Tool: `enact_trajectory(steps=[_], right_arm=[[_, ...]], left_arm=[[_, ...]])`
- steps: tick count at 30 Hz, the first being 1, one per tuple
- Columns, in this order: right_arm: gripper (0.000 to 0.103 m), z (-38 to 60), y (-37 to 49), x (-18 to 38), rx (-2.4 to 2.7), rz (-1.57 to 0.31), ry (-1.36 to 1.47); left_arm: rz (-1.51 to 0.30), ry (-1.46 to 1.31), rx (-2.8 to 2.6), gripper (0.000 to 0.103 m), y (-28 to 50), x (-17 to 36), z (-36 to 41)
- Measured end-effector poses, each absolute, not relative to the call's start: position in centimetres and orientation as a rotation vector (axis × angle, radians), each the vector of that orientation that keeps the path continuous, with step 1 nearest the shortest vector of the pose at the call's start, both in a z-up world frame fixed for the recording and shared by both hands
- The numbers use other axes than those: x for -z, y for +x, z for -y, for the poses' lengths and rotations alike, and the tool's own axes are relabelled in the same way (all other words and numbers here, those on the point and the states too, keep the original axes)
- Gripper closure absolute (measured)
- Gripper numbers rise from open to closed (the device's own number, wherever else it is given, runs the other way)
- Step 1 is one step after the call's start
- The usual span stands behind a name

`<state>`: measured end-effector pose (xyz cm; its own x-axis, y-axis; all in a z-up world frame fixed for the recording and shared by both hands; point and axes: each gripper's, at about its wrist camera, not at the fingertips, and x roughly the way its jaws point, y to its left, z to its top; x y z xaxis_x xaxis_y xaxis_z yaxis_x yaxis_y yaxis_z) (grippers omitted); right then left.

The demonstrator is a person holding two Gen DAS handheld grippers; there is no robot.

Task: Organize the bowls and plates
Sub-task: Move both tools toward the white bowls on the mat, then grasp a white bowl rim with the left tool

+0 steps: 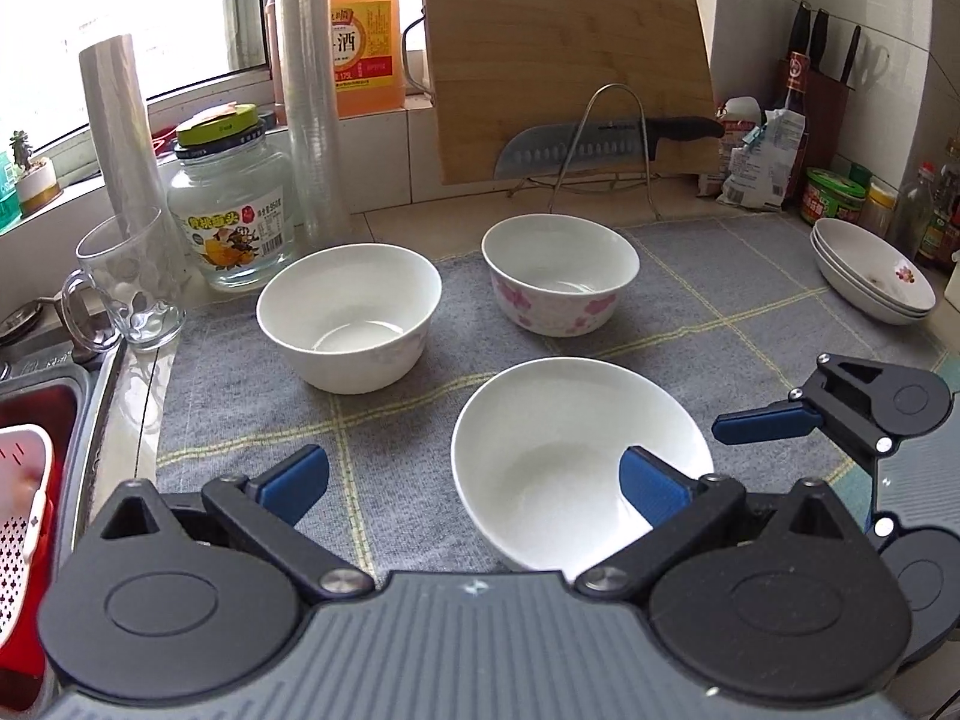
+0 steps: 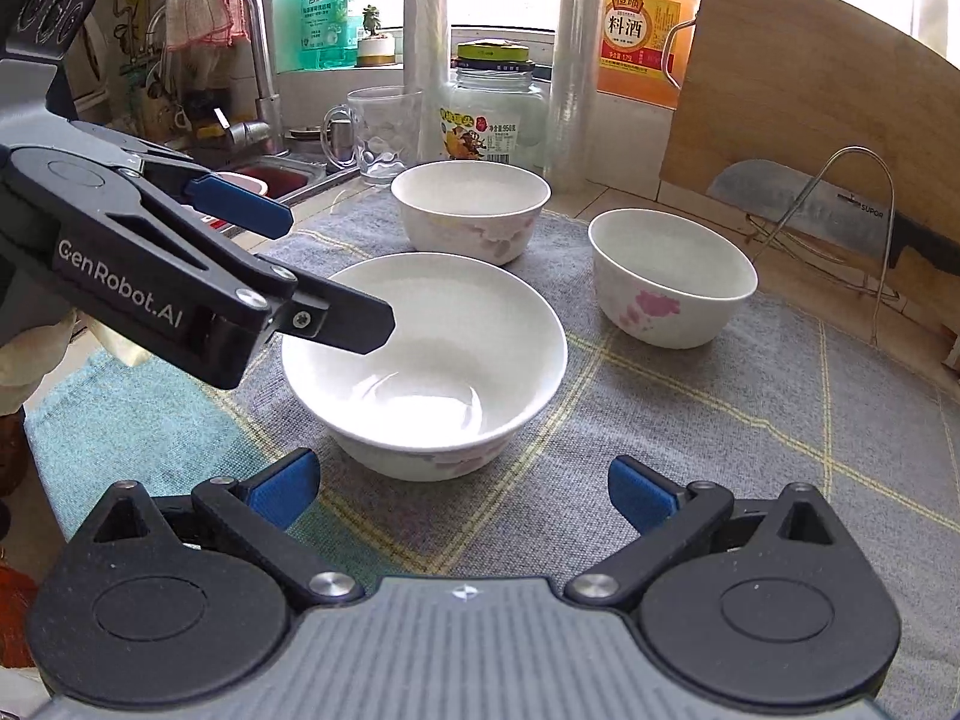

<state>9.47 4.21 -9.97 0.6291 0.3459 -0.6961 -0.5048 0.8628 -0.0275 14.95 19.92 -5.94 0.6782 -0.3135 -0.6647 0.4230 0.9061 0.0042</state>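
"GenRobot.AI" left gripper (image 2: 312, 270), "料酒" jug (image 2: 639, 36)

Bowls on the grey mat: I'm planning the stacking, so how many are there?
3. The wide bowl is nearest, at the open left gripper; the plain bowl is back left; the pink-flowered bowl is back right. The stacked dishes sit off the mat.

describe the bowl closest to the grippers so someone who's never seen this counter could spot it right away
Start at the grey checked mat in front of the leaning cutting board. Three bowls stand on it, and this is the near bowl, by the open left gripper. It is wider and shallower than the two behind, with a flared rim.
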Motion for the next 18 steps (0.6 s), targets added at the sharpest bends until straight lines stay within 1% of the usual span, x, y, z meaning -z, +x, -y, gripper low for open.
enact_trajectory(steps=[4,11,13,14,15,17,18], right_arm=[[0.000,-4.8,9.7,10.3,-0.497,-0.739,-0.237],[0.000,-5.5,10.2,10.4,-0.506,-0.729,-0.224],[0.000,-5.7,10.1,10.5,-0.506,-0.724,-0.235],[0.000,-5.9,10.1,10.5,-0.509,-0.722,-0.243],[0.000,-6.0,10.0,10.5,-0.509,-0.717,-0.247],[0.000,-6.1,9.9,10.5,-0.509,-0.707,-0.254],[0.000,-6.2,9.9,10.4,-0.511,-0.708,-0.254]], left_arm=[[-0.744,0.191,0.441,0.002,16.2,6.1,-19.4],[-0.858,0.186,0.559,0.003,18.2,6.3,-18.7],[-0.899,0.182,0.597,0.008,18.9,6.2,-18.5],[-0.915,0.184,0.607,0.012,19.3,6.2,-18.3],[-0.929,0.188,0.616,0.015,19.6,6.2,-18.2],[-0.950,0.201,0.628,0.016,20.1,6.3,-17.9],[-0.960,0.200,0.639,0.020,20.3,6.2,-17.9]])
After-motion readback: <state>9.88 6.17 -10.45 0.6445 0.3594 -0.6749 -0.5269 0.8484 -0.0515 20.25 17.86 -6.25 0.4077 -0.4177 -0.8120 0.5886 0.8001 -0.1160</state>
